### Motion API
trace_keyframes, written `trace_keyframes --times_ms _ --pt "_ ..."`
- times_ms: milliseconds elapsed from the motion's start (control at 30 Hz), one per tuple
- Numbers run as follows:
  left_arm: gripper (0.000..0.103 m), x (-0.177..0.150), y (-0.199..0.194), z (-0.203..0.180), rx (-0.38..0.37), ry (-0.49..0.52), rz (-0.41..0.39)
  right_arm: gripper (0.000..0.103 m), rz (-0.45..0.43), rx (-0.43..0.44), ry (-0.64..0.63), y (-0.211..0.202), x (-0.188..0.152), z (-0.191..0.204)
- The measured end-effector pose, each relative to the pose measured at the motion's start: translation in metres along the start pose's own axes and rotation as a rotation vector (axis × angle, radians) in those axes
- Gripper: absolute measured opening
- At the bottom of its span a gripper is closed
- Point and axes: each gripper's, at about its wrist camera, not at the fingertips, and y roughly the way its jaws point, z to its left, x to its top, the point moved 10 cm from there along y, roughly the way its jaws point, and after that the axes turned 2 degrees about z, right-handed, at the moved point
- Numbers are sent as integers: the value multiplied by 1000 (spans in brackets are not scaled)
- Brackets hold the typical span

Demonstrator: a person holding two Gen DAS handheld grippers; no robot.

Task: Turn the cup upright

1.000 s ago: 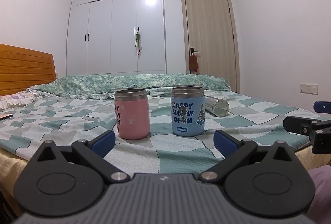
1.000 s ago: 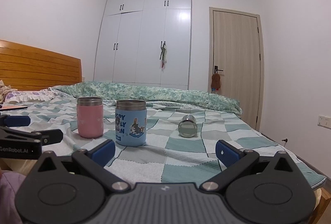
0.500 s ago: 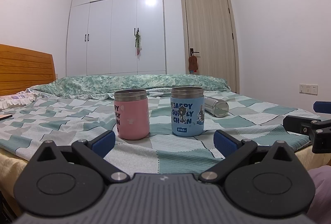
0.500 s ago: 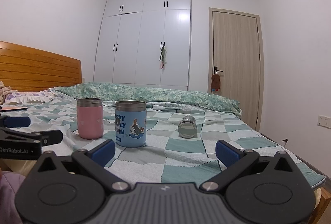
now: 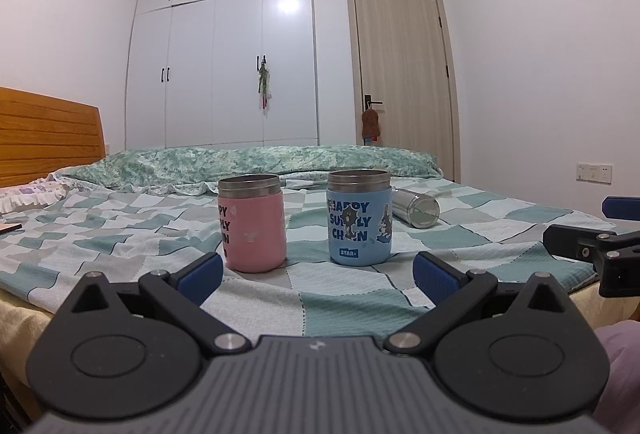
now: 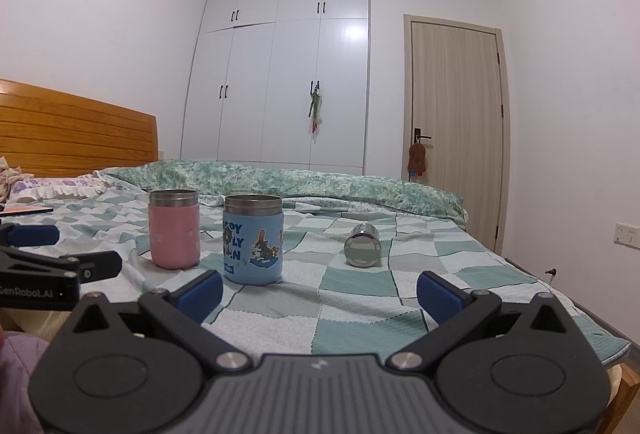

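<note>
A: Item one?
B: Small bare-steel cylindrical cup, lying on its side on the green-and-white checked bedspread. From the right gripper it sits beyond the fingers, between their lines and nearer the right one, round end facing the camera. From the left gripper it lies beyond the right finger, just behind the blue cup.

A: Item two?
B: Blue steel-rimmed cup with cartoon print, upright, ahead of the left gripper's gap, toward its right finger. In the right view it stands just beyond the left finger.

A: Item three?
B: Pink steel-rimmed cup, upright, just beyond the left gripper's left finger; beside the blue one, apart from it.

A: Grippers?
B: Both black with blue pads. Left: fingers spread wide, nothing between them. Right: the same, pads far apart, empty. Each one's tip shows at the edge of the other's view.

A: Background?
B: White wardrobe, pale wooden door, orange wooden headboard.
</note>
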Motion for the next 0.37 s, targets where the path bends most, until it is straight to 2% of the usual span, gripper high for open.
trace_keyframes --times_ms 367 --pt "103 -1 -1 -1 6 2 -3 103 0 0 0 0 0 0"
